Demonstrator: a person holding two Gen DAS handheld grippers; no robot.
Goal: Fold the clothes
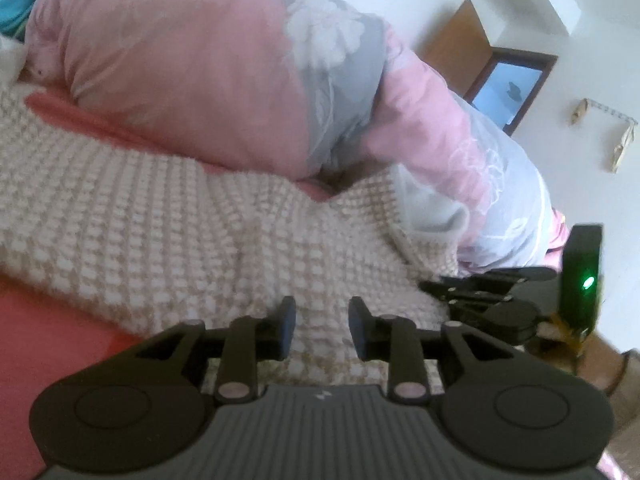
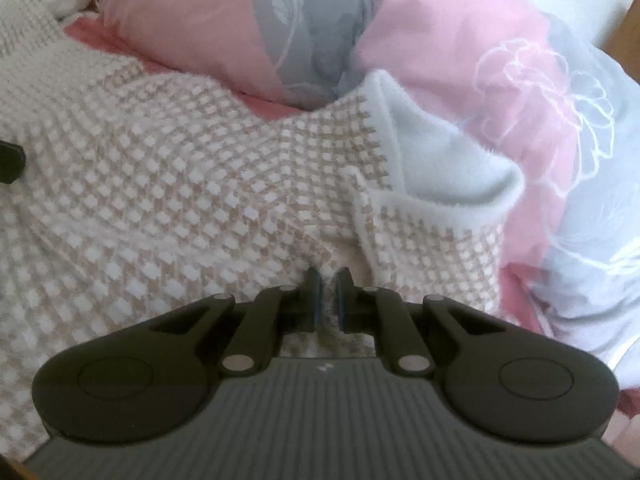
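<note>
My right tongs point(image 2: 327, 294) pinch the checked fleece garment point(image 2: 180, 184) at six o'clock, left tongs point(image 1: 322, 330) part-open and empty, folding barely begun.

White wall point(image 1: 580, 184), brown wooden door point(image 1: 460, 48).

Left gripper point(image 1: 322, 330) parted; right gripper point(image 2: 327, 300) nearly closed (seemingly pinching).

A bulky pink-and-grey floral quilt point(image 1: 208, 68) is heaped on the red bedsheet point(image 1: 36, 340). Beyond it, a brown wooden door point(image 1: 460, 44) stands against the white wall point(image 1: 592, 80).
</note>
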